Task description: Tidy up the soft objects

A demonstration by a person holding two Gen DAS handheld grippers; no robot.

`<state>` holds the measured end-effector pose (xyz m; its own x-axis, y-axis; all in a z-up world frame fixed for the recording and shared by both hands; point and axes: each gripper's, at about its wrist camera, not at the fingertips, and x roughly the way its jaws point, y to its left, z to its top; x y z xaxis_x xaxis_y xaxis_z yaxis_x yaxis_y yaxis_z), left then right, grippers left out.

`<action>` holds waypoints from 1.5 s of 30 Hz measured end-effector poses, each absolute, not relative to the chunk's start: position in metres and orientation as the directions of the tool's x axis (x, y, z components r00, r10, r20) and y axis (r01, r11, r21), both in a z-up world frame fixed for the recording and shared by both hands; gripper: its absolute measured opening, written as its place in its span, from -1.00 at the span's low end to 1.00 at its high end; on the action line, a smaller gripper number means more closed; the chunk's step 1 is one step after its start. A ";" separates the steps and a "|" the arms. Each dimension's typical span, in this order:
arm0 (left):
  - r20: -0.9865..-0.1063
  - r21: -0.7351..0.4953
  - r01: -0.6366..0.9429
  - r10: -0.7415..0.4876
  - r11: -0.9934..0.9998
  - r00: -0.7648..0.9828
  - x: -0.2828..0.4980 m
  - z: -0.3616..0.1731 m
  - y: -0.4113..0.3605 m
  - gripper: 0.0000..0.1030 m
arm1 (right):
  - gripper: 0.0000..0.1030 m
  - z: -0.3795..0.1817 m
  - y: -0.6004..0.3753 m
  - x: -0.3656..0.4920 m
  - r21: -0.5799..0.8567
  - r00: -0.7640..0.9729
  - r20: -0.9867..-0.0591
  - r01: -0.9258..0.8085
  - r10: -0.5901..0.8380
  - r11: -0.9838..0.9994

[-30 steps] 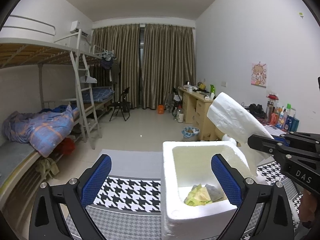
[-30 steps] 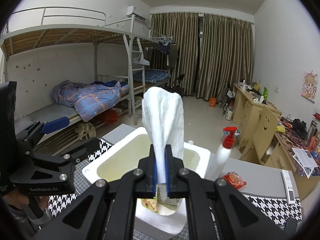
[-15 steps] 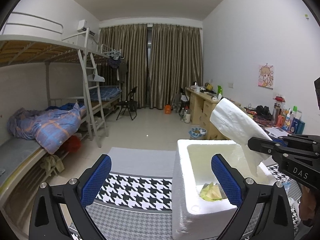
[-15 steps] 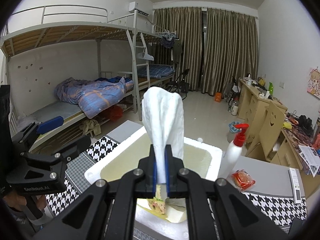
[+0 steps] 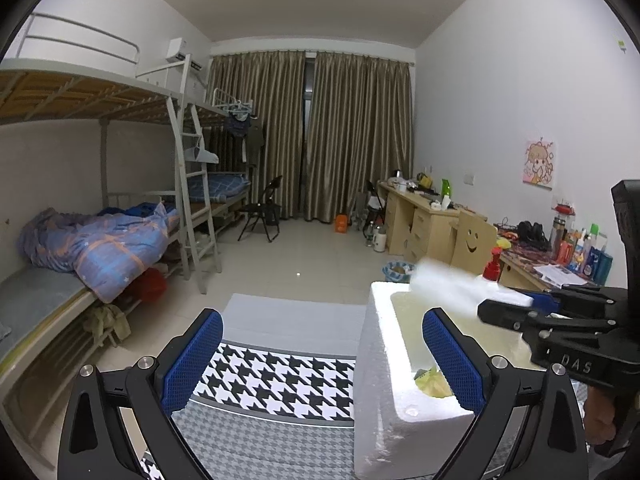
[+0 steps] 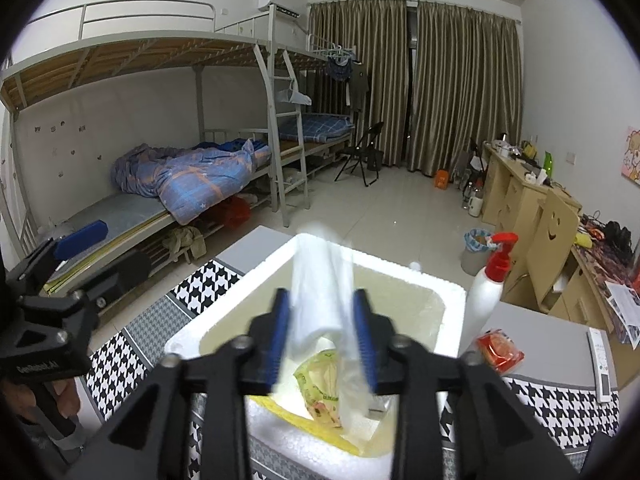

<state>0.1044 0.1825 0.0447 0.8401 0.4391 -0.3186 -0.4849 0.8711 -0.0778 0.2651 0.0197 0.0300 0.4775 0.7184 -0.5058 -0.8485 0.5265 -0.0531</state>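
A white foam box (image 6: 400, 270) stands on the houndstooth tablecloth, with a yellow-green packet (image 6: 320, 384) lying inside it. My right gripper (image 6: 320, 332) hangs over the box and its jaws are opening. A white cloth (image 6: 320, 292), blurred by motion, is slipping down between the pads towards the box, no longer pinched. In the left wrist view the box (image 5: 380, 360) is at the right, with the cloth (image 5: 448, 284) and the right gripper (image 5: 516, 308) above it. My left gripper (image 5: 320, 340) is open beside the box and holds nothing.
A white spray bottle with a red top (image 6: 486, 292) stands just right of the box. A red snack packet (image 6: 500, 350) and a white remote (image 6: 600, 364) lie on the table behind it. Bunk beds run along the left wall, desks along the right.
The right gripper's jaws, shut on the upright white cloth before, have parted. The cloth has dropped lower and blurs as it falls. The left gripper has stayed where it was.
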 end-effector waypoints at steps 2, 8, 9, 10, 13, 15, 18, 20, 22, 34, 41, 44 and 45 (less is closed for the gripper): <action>-0.319 -0.077 -0.487 0.441 0.870 0.839 0.104 0.044 0.185 0.95 | 0.22 0.029 0.020 0.264 -0.057 0.473 -0.507 -0.852 0.721 0.520; -0.321 -0.082 -0.483 0.436 0.871 0.841 0.103 0.043 0.187 0.95 | 0.45 0.032 0.016 0.258 -0.067 0.478 -0.487 -0.855 0.730 0.515; -0.320 -0.082 -0.484 0.437 0.871 0.841 0.103 0.044 0.187 0.95 | 0.45 0.033 0.014 0.258 -0.066 0.479 -0.484 -0.854 0.732 0.516; -0.319 -0.080 -0.483 0.436 0.872 0.841 0.103 0.044 0.186 0.95 | 0.46 0.034 0.013 0.258 -0.065 0.480 -0.481 -0.854 0.733 0.517; -0.317 -0.079 -0.478 0.432 0.875 0.844 0.102 0.043 0.186 0.95 | 0.47 0.036 0.008 0.258 -0.058 0.482 -0.473 -0.852 0.737 0.520; -0.315 -0.076 -0.475 0.431 0.877 0.846 0.101 0.044 0.182 0.95 | 0.47 0.038 0.004 0.256 -0.056 0.488 -0.467 -0.849 0.737 0.526; -0.311 -0.081 -0.472 0.427 0.878 0.849 0.099 0.046 0.179 0.95 | 0.49 0.043 -0.007 0.255 -0.042 0.487 -0.447 -0.849 0.750 0.526; -0.305 -0.082 -0.467 0.424 0.881 0.853 0.097 0.048 0.176 0.95 | 0.58 0.047 -0.013 0.253 -0.045 0.495 -0.433 -0.846 0.753 0.531; -0.299 -0.077 -0.460 0.419 0.885 0.857 0.096 0.050 0.172 0.95 | 0.60 0.049 -0.017 0.250 -0.049 0.501 -0.420 -0.845 0.757 0.533; -0.264 -0.072 -0.436 0.404 0.897 0.876 0.083 0.065 0.148 0.95 | 0.63 0.060 -0.038 0.233 -0.056 0.520 -0.369 -0.840 0.770 0.540; -0.236 -0.051 -0.414 0.392 0.909 0.889 0.076 0.074 0.133 0.98 | 0.75 0.065 -0.054 0.226 -0.049 0.524 -0.333 -0.840 0.784 0.540; -0.228 -0.043 -0.408 0.389 0.912 0.893 0.074 0.078 0.127 0.98 | 0.78 0.065 -0.058 0.223 -0.041 0.527 -0.326 -0.837 0.785 0.545; -0.224 -0.040 -0.407 0.388 0.913 0.894 0.072 0.079 0.124 0.98 | 0.79 0.065 -0.059 0.223 -0.038 0.530 -0.324 -0.835 0.784 0.549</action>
<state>0.0723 0.1244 0.0790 0.8938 0.3884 -0.2243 -0.4066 0.9127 -0.0397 0.2228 -0.0589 0.0654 0.5297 0.7839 -0.3241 -0.8352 0.5485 -0.0383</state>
